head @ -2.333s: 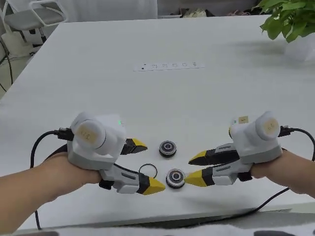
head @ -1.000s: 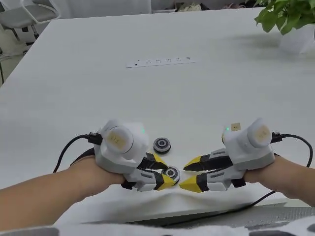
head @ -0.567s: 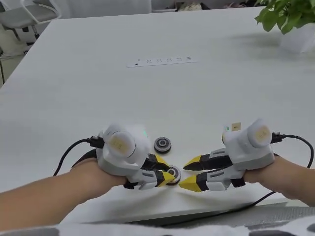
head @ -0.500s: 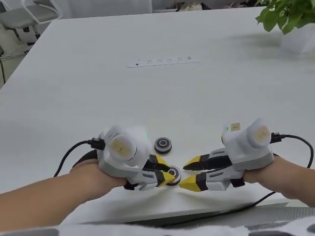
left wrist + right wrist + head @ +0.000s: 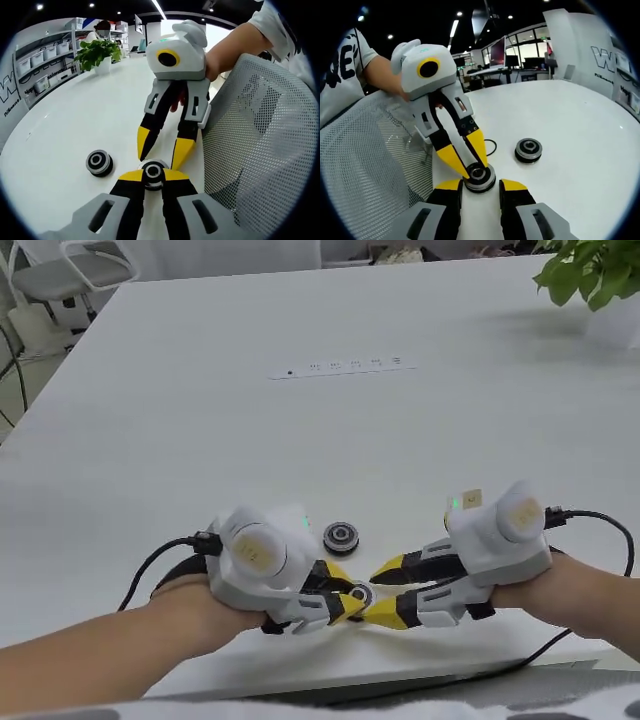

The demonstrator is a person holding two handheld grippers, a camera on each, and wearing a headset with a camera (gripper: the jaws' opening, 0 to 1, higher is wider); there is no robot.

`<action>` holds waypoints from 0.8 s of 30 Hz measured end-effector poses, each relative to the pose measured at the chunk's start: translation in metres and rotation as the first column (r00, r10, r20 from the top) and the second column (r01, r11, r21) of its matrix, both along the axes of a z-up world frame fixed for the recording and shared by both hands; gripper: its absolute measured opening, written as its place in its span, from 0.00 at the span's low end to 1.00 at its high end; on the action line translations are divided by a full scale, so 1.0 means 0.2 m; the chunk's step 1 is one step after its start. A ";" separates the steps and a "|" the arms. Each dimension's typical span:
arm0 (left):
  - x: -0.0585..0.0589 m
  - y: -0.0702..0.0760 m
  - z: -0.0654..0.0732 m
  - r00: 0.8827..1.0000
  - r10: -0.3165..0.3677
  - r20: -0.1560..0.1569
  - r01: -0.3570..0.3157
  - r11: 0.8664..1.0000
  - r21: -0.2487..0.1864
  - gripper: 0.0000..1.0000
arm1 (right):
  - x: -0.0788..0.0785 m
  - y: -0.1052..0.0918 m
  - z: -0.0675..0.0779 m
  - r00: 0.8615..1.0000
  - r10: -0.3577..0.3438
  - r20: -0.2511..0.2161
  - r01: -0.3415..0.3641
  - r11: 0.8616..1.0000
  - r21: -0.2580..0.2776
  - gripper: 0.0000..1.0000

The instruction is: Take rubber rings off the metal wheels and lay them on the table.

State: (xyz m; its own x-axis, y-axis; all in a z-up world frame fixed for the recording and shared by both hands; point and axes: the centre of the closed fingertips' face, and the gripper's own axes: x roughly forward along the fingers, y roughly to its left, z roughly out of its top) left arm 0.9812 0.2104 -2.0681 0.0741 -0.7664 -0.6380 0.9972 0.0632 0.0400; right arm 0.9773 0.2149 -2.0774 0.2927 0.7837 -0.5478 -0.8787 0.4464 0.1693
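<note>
My left gripper [image 5: 338, 602] is shut on the near metal wheel [image 5: 358, 594], which still wears its black rubber ring, close to the table's front edge. In the left gripper view the wheel [image 5: 153, 170] sits between my yellow tips [image 5: 152, 176]. My right gripper [image 5: 382, 592] is open, its tips on either side of the same wheel [image 5: 480, 177] from the opposite side. A second wheel [image 5: 341, 536] with its ring lies just beyond. A loose black ring [image 5: 494, 147] lies on the table behind the left gripper [image 5: 470, 162].
A white power strip [image 5: 343, 368] lies mid-table. A potted plant [image 5: 590, 275] stands at the far right corner, and a chair [image 5: 70, 275] beyond the far left. A mesh chair back [image 5: 265, 145] is close behind the front edge. Cables trail from both grippers.
The left gripper moved right from beside the loose ring and shut on the near wheel. The right gripper has edged left until its open tips straddle that wheel.
</note>
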 end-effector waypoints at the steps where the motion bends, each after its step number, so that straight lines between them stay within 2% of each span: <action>1: 0.00 0.00 0.00 1.000 0.001 0.000 -0.001 1.000 0.000 0.08 | 0.00 0.01 0.00 1.000 0.009 0.004 -0.009 1.000 -0.005 0.27; 13: 0.01 0.00 0.00 1.000 0.021 -0.008 -0.021 1.000 -0.008 0.08 | -0.01 0.01 -0.03 0.999 0.023 0.030 -0.022 0.999 -0.038 0.24; 15: 0.01 0.00 0.00 1.000 0.024 -0.008 -0.024 1.000 -0.013 0.08 | -0.02 0.00 -0.03 0.999 0.030 0.045 -0.028 0.998 -0.058 0.23; 17: 0.01 0.00 0.00 1.000 0.025 -0.007 -0.025 1.000 -0.017 0.08 | -0.02 -0.01 -0.03 0.997 0.042 0.060 -0.037 0.996 -0.085 0.21; 24: 0.00 0.00 0.00 1.000 0.029 -0.002 -0.029 0.999 -0.020 0.08 | -0.03 -0.04 -0.04 0.998 0.028 0.058 -0.022 0.995 -0.101 0.13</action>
